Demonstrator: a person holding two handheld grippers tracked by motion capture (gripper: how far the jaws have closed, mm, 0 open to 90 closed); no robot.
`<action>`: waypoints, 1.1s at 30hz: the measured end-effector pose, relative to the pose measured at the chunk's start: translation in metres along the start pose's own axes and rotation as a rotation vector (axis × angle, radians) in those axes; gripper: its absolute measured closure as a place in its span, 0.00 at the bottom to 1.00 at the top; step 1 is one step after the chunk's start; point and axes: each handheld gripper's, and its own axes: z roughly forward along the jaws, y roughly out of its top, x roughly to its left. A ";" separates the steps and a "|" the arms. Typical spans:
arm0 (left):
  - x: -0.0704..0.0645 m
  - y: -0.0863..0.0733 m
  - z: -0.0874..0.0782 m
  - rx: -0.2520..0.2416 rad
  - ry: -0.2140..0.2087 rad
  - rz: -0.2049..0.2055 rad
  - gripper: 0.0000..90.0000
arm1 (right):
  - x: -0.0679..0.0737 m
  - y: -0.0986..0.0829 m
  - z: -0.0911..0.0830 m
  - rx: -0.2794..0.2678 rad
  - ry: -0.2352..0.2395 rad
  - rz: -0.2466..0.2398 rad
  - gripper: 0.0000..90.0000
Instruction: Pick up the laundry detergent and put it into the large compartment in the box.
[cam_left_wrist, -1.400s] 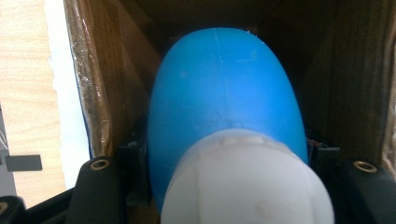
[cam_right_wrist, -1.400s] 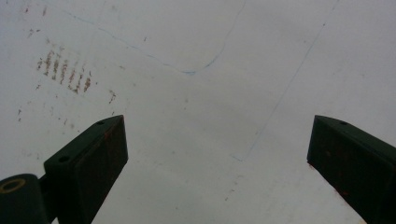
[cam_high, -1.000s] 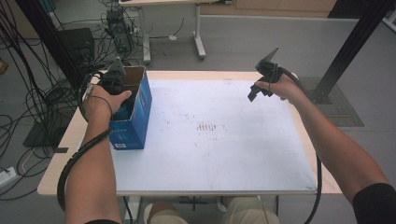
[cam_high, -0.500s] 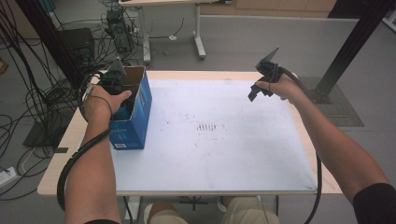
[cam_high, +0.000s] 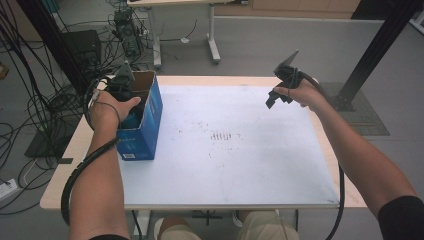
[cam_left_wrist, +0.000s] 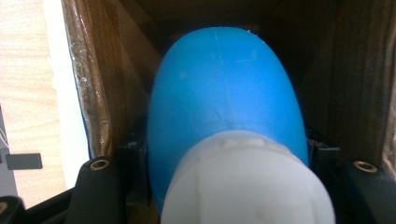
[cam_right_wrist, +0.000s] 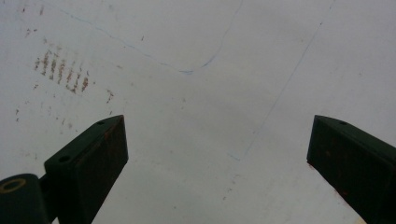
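Observation:
A blue, rounded object with a white cap (cam_left_wrist: 224, 93) sits inside an open blue cardboard box (cam_high: 142, 135) at the table's left edge. My left gripper (cam_left_wrist: 229, 156) reaches down into the box, its jaws closed against the sides of the object. In the high view the left gripper (cam_high: 123, 82) shows at the box's far end, its jaws hidden inside. My right gripper (cam_high: 277, 98) hovers over the far right of the white mat (cam_high: 225, 150). Its jaws stand wide open with nothing between them (cam_right_wrist: 217, 154).
The brown inner wall of the box (cam_left_wrist: 107, 70) closes in on the object from both sides. Faint rusty marks (cam_high: 222, 136) stain the middle of the mat. Cables and equipment (cam_high: 75, 55) lie on the floor left of the table, and a black post (cam_high: 380, 45) stands at the right.

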 end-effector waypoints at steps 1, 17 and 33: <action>0.000 0.000 0.000 0.000 0.000 0.000 0.41 | 0.000 0.000 0.000 0.001 0.000 0.000 0.06; 0.003 0.003 0.003 0.022 -0.036 -0.001 0.33 | 0.000 0.000 0.000 0.001 0.000 -0.002 0.06; -0.003 0.000 -0.013 0.000 -0.012 0.009 0.32 | 0.002 0.001 0.002 0.001 0.004 -0.006 0.06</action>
